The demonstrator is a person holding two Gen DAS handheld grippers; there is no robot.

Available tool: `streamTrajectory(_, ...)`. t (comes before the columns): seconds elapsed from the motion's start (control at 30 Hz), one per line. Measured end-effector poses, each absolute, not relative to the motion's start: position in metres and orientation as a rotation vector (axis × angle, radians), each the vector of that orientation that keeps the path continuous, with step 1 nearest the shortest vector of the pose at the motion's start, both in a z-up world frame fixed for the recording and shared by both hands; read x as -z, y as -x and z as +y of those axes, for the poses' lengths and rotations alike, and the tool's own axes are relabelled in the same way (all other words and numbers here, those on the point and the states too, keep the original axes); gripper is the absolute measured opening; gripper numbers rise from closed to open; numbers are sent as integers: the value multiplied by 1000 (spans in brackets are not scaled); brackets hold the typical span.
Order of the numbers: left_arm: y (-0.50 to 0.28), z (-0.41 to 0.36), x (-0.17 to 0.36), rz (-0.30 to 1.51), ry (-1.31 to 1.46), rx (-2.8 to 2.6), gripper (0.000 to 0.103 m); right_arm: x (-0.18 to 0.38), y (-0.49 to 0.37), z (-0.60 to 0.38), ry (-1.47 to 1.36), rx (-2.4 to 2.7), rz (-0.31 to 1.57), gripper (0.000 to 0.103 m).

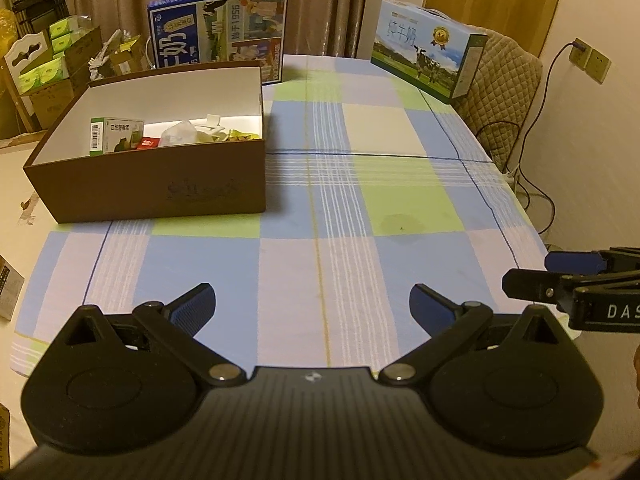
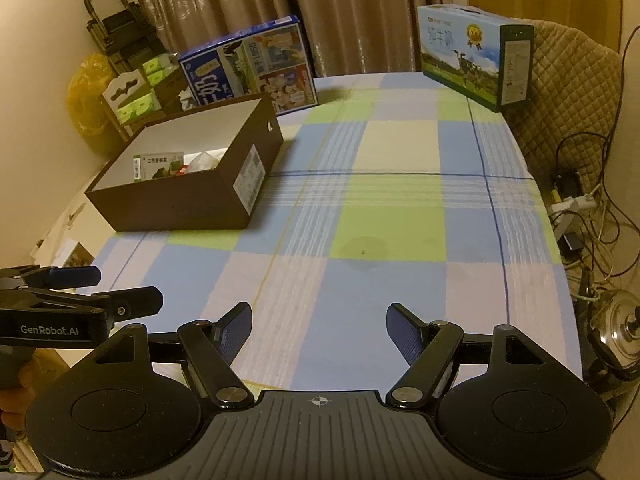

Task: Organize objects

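Here, the brown box [image 1: 160, 184] is seen ahead and left on the checked tablecloth [image 1: 360, 208], nearer the left gripper [image 1: 312, 304] than the right gripper [image 2: 319, 330]; both are spread wide, nothing held.

Ahead and left of the tongs sits one brown box [image 1: 160, 184], with one green-and-white carton [image 1: 116, 135] inside among small items too jumbled to count. Far ahead stand two milk cartons [image 1: 218, 32] [image 1: 428, 50].
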State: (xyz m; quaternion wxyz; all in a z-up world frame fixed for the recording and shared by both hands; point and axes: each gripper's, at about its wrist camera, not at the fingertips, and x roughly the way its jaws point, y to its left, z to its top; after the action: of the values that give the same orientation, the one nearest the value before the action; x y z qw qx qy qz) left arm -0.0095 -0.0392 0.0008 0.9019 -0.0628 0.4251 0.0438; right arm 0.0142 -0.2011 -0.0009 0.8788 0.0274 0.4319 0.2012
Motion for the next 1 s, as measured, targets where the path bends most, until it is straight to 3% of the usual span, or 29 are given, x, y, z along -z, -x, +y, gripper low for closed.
streamTrajectory(1.0,0,-44,0,884,119,-86,102,3,-20,-207,-66,-417,906,72)
